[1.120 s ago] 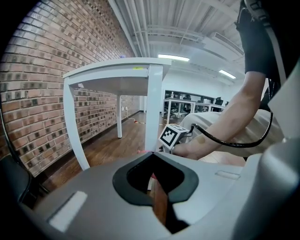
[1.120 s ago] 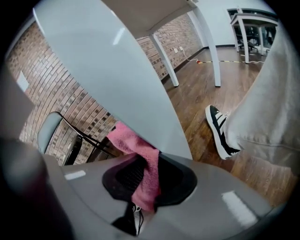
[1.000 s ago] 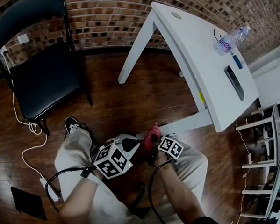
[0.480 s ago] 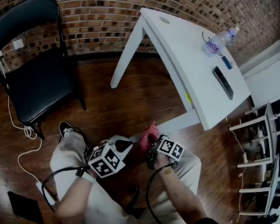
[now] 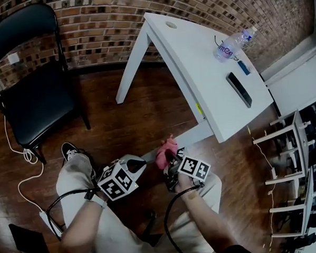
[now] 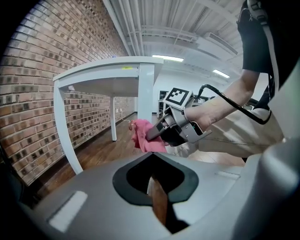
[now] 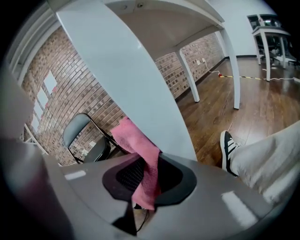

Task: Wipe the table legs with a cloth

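2 grippers low by white table leg. Right gripper jaws clamped on pink cloth; cloth sticks out past jaws, pressed to leg near floor. Left gripper jaws together, empty, just beside. Versus 0.5 s ago: cloth same spot on leg.

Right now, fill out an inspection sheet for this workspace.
Surface: white table on a wood floor.
Job's things: pink cloth, against the near table leg.
Clutter: water bottle and phone on the tabletop.
Tools: right tool shut on the pink cloth; left tool shut, holding nothing.
Cables: white cord on the floor at left; black cables trailing from both tools.
Surroundings: black chair, brick wall, shelving at right.
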Available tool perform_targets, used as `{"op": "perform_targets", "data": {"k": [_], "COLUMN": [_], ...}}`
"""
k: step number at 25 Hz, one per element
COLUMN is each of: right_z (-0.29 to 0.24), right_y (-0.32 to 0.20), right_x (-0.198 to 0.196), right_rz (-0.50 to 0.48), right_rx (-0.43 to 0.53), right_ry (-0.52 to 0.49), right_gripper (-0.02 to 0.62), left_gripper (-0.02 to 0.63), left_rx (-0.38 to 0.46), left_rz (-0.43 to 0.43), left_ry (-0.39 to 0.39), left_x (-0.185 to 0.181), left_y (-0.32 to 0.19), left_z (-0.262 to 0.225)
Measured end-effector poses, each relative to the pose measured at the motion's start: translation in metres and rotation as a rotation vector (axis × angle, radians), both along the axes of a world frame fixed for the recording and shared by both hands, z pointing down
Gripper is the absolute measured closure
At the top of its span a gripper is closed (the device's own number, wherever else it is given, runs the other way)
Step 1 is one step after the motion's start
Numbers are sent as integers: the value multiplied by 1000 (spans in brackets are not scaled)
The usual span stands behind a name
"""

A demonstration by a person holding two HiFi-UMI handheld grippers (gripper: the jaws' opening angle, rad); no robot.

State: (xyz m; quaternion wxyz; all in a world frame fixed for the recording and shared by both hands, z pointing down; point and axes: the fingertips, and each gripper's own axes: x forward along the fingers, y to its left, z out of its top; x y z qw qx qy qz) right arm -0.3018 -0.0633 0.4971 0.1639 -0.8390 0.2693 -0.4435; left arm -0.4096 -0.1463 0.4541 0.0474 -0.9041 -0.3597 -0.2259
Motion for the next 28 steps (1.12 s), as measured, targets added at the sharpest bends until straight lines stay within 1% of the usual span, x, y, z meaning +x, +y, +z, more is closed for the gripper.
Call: {"op": "perform_targets", "data": {"k": [8, 18, 25, 28], "right_z": [-47, -109, -138, -145], "right_y": [4, 5, 15, 23], "right_x": [-1, -3, -6, -6], "right_rz": [-92, -198, -212, -218], "right_rx": [-12, -41, -45, -67], "right_ry": [69, 210, 264, 285], "right_gripper": [543, 543, 541, 540], "left_gripper": [606, 606, 606, 606], "left_rx": [4, 10, 13, 16], "left_rz": [21, 32, 40, 45], "left_ry": [9, 7, 3, 5], "left_x": [0, 1, 2, 5], "left_y": [7, 11, 16, 18], "left_z": [-2, -2, -1, -1]}}
